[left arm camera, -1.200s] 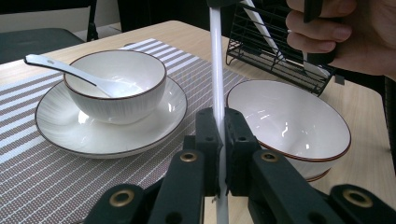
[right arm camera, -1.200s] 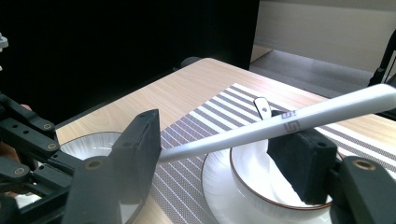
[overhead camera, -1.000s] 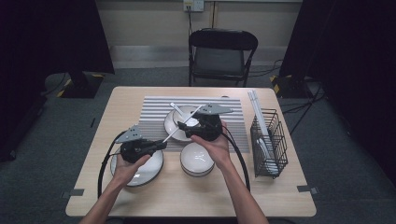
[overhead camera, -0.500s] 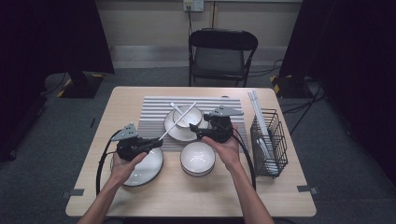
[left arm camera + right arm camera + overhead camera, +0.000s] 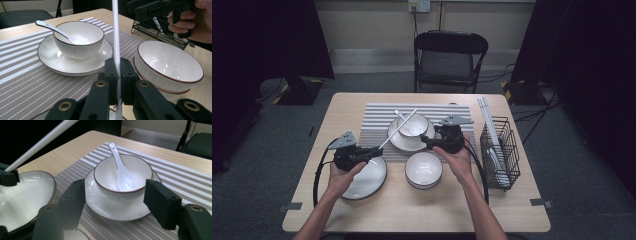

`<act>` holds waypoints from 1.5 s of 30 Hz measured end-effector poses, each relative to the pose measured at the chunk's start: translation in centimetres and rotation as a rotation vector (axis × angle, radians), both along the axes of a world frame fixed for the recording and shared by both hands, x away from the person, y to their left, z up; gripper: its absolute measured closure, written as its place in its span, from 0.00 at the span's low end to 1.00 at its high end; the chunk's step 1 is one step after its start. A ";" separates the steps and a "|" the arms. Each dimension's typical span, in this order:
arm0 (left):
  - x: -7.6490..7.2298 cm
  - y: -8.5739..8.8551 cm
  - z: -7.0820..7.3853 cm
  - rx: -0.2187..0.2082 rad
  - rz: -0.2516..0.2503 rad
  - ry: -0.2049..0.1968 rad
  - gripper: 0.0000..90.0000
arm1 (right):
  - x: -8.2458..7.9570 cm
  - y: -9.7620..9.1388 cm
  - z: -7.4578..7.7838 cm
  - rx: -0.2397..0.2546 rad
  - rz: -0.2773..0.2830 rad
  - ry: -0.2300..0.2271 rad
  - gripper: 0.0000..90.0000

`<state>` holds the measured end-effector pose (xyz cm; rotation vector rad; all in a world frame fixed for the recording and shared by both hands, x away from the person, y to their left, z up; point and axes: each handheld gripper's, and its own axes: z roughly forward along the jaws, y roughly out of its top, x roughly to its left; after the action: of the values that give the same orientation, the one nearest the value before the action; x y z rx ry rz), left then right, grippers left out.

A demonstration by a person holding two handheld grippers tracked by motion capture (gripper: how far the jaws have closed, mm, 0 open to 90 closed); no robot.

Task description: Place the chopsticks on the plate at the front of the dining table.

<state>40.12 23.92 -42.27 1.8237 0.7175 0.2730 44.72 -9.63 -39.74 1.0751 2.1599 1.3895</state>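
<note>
A small bowl [image 5: 413, 125] is standing on a saucer [image 5: 401, 140] on the striped placemat [image 5: 377, 120], and a white spoon [image 5: 121, 172] is lying inside that bowl with its handle resting on the far rim. A second bowl [image 5: 424, 169] is sitting on the bare table [image 5: 312, 200] just in front of the mat; its interior is holding nothing. A flat plate [image 5: 369, 175] is lying under the left hand. A wire basket [image 5: 501, 150] at the right edge of the table is holding white sticks.

The left gripper [image 5: 117, 72] is clamping a white chopstick [image 5: 397, 129] between closed jaws; the stick is slanting up over the saucer toward the bowl with the spoon. The right gripper [image 5: 117, 197] is hovering beside that bowl, its jaws standing wide on either side of bowl and saucer without touching them; they have just been closing slightly.

Compared with one second ago, the right gripper is sitting farther right and nearer the basket, no longer over the saucer. The left gripper is holding its place above the plate.
</note>
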 end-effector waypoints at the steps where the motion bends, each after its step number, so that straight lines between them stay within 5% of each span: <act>1: 0.0 0.1 0.0 0.008 0.003 -0.002 0.96 | 0.0 -0.1 -0.1 -0.005 -0.006 0.002 0.37; 12: 0.5 1.1 -0.8 0.020 0.038 0.020 0.96 | 1.1 -1.9 -2.4 -0.034 -0.078 0.062 0.38; 25: 1.1 2.1 -0.1 0.005 0.066 0.022 0.96 | 1.7 -3.5 -5.7 -0.101 -0.147 0.125 0.27; 45: 3.7 2.0 0.3 0.014 0.091 0.034 0.96 | 1.7 -3.9 -9.4 -0.189 -0.174 0.186 0.24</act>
<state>43.86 25.96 -41.94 1.8154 0.8261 0.3079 46.39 -13.54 -49.11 1.3268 2.2102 1.0229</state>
